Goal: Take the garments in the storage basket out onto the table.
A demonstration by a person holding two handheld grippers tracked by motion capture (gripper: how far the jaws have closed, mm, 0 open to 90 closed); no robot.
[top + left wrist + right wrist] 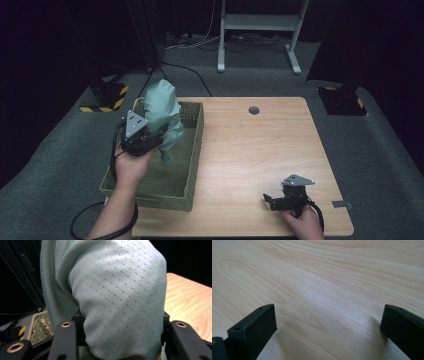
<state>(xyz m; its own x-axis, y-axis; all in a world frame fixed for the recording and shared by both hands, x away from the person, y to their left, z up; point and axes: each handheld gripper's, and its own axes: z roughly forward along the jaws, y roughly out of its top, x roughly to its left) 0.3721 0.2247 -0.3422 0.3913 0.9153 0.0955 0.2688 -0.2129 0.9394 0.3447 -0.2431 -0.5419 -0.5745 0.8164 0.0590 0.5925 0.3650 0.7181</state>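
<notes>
The left gripper point(150, 135) is clenched on a pale green garment point(164, 112), a bunched knit piece that stands up above the jaws and droops past them toward five o'clock, hanging over the woven basket point(192, 150) at the nine o'clock side of the surface point(260, 150). In the left gripper view the dotted mesh fabric point(117, 295) bulges between the two black jaws and folds over itself. That says soft, light and floppy: no stiffness to steer by, so it will swing and drape wherever gravity takes it. It looks slightly slick, the way sport knits are, though the weave is too blurred to be sure. The bite sits on a thick gathered wad, which is a good place to hold, since several layers give the jaws something to squeeze. A single thin edge would likely slip out. The loose tail hanging near the basket wall could snag on the weave.

Down at five o'clock, the right gripper point(274, 200) rests low on the bare wood, its jaws spread wide with nothing between them, as the right gripper view confirms.
</notes>
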